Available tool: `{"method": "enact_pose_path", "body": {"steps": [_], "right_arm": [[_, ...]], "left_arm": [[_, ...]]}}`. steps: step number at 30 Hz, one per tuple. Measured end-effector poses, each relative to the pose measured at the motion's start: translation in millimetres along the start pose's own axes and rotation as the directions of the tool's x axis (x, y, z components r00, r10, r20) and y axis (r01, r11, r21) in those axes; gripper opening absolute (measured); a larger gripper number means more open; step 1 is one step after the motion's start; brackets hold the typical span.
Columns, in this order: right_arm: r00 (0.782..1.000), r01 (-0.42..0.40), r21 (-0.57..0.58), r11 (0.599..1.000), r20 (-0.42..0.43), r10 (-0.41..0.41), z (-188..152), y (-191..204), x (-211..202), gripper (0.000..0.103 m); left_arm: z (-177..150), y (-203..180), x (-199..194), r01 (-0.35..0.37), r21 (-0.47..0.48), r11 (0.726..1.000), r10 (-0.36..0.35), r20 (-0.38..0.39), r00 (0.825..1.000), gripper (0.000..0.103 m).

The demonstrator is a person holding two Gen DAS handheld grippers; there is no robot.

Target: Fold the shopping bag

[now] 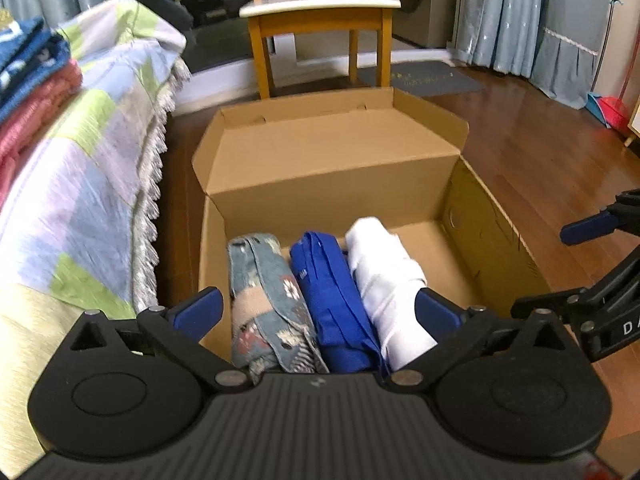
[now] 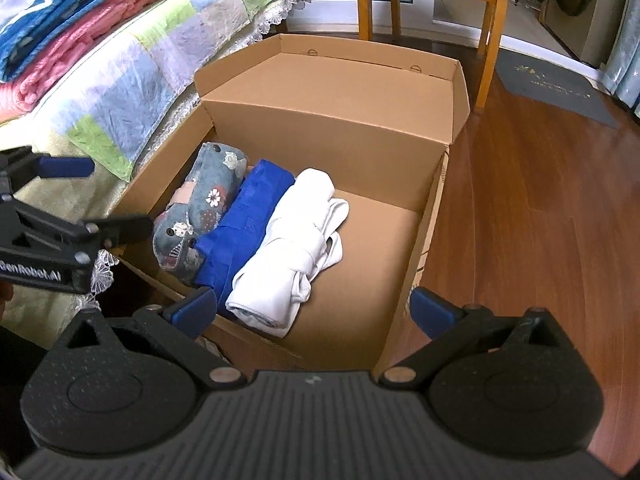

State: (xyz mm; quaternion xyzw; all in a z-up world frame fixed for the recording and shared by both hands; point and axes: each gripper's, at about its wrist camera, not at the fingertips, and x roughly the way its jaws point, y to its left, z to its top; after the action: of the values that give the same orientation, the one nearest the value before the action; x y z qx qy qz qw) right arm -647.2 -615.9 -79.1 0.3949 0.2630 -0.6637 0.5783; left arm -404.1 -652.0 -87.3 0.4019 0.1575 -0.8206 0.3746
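Three rolled bags lie side by side in the cardboard box [image 2: 432, 216]: a floral bag [image 2: 200, 216], a blue bag [image 2: 248, 216] and a white bag [image 2: 288, 256]. The folding looks finished. Both the left gripper [image 1: 318, 312] and right gripper [image 2: 312, 312] hover above the box with jaws spread, empty. Only the right wrist view shows the bare box floor beside the white bag (and its loose end).

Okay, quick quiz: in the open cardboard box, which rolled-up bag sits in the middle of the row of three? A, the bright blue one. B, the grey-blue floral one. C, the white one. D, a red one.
A: the bright blue rolled fabric bag lies between the grey-blue floral rolled bag and the white rolled bag in the open brown cardboard box.
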Motion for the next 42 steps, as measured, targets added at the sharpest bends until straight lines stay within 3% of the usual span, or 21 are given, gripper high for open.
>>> {"method": "enact_pose_path", "body": {"steps": [10, 42], "right_arm": [[1.000, 0.006, -0.006, 1.000, -0.022, -0.006, 0.7, 5.5, 5.2, 0.102], [0.999, 0.019, -0.015, 1.000, -0.029, -0.020, 3.5, 10.3, 8.8, 0.102]], "left_arm": [[-4.0, 7.9, 10.3, 0.002, -0.053, 0.999, -0.005, -0.053, 0.999, 0.102], [-2.0, 8.8, 3.4, -0.063, -0.043, 0.997, 0.063, 0.004, 0.998, 0.102]]}}
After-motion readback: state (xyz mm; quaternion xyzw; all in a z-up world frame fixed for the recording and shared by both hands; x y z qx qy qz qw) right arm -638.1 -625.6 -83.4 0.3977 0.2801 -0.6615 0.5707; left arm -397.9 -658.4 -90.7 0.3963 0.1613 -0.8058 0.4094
